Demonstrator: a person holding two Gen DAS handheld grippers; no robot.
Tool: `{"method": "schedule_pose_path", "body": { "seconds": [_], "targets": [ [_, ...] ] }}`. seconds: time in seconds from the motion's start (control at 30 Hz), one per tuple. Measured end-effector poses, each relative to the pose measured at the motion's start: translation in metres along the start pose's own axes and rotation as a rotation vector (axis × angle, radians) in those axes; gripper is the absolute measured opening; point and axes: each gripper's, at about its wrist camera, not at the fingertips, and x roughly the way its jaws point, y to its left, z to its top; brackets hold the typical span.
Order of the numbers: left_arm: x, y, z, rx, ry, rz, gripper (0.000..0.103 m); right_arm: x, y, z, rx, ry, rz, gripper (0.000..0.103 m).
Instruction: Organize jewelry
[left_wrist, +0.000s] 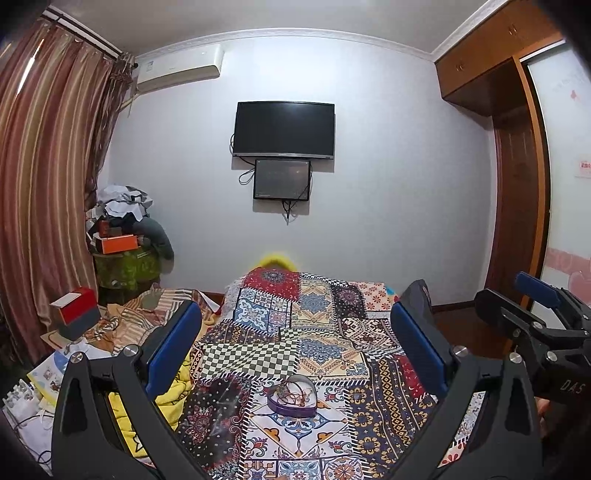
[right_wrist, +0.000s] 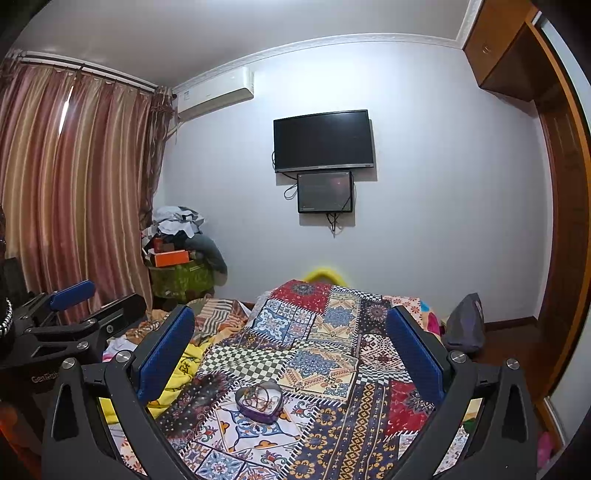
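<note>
Resting on the bed: a purple heart-shaped box (left_wrist: 291, 400) is seen on the patchwork quilt (left_wrist: 325, 332), upright, lid off.
Box contents: a tangle of thin jewelry (left_wrist: 291, 391) is held inside; single pieces cannot be told apart.
Left gripper (left_wrist: 295, 350): its blue-padded fingers (left_wrist: 173, 350) are spread wide, nothing is held between them, and the box is framed low in the gap, apart from both pads.
Right gripper (right_wrist: 291, 354): its fingers are likewise held wide apart and empty; the box (right_wrist: 258, 402) is seen between them, nearer the left pad (right_wrist: 162, 354) but untouched.
Gripper positions: both are raised above the near end of the bed, side by side.
Background: a dark television (left_wrist: 284, 129) is mounted on the far wall, striped curtains (left_wrist: 48, 184) are hung at the left.
</note>
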Motion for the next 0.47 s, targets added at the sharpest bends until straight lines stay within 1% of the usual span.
{"method": "schedule_pose_path", "body": {
  "seconds": [0.2, 0.47],
  "targets": [
    [0.0015, 0.0015, -0.001, -0.008, 0.009, -0.014, 0.103, 0.0009, -0.0006, -0.0006, -0.003, 0.004, -0.003, 0.103],
    [0.0048, 0.0081, -0.0029, -0.024, 0.02, -0.014, 0.103, 0.0032, 0.0016, -0.0001, -0.008, 0.012, -0.003, 0.103]
  ]
}}
